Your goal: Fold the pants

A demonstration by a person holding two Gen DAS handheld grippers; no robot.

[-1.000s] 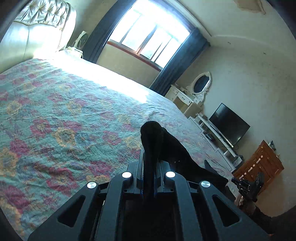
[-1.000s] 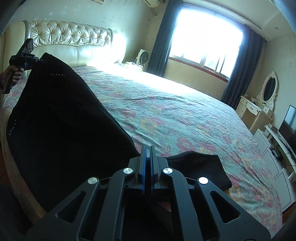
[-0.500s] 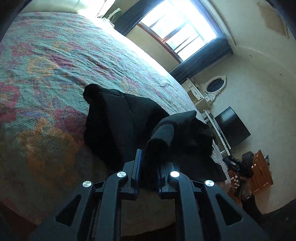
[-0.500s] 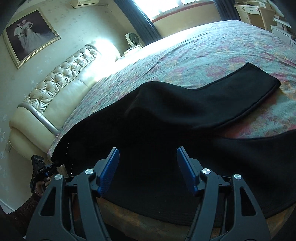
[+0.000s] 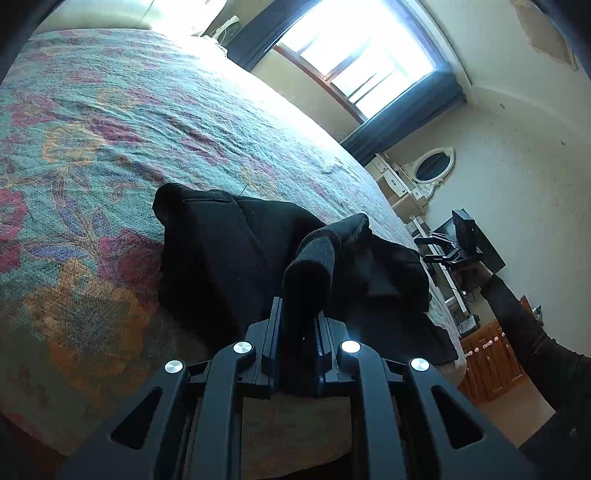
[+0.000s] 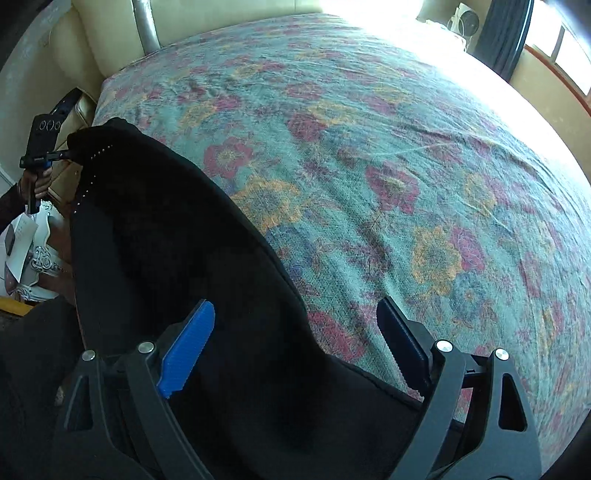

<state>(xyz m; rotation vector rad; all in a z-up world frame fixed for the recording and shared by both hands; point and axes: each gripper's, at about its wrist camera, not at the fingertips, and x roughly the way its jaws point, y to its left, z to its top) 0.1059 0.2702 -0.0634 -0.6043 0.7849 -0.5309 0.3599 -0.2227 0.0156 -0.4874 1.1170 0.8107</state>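
The black fabric pants (image 5: 236, 258) lie along the near edge of a bed covered by a teal bedspread with red and orange flowers (image 5: 110, 147). In the left wrist view one end of them sits bunched in dark folds close to that edge, and a rolled band of the cloth rises from the heap into the left gripper (image 5: 298, 325). Its two black fingers are nearly together and clamped on that band, which fills the narrow slot between them.

In the right wrist view the pants spread flat from the near edge toward the corner by the cream padded headboard (image 6: 110, 33), where the left gripper (image 6: 59, 153) pinches the far end of the cloth. A row of small pale studs runs along that end. The right gripper (image 6: 295, 332) points down over the pants; its jaws have just been opening and now stand wide apart, the blue ribbed pad (image 6: 188, 350) over the black cloth and the other finger over the bedspread. Neither finger presses on the fabric.

Beyond the bed in the left wrist view stand a bright window with dark blue curtains (image 5: 354, 62) and a white dresser with an oval mirror (image 5: 424, 173).
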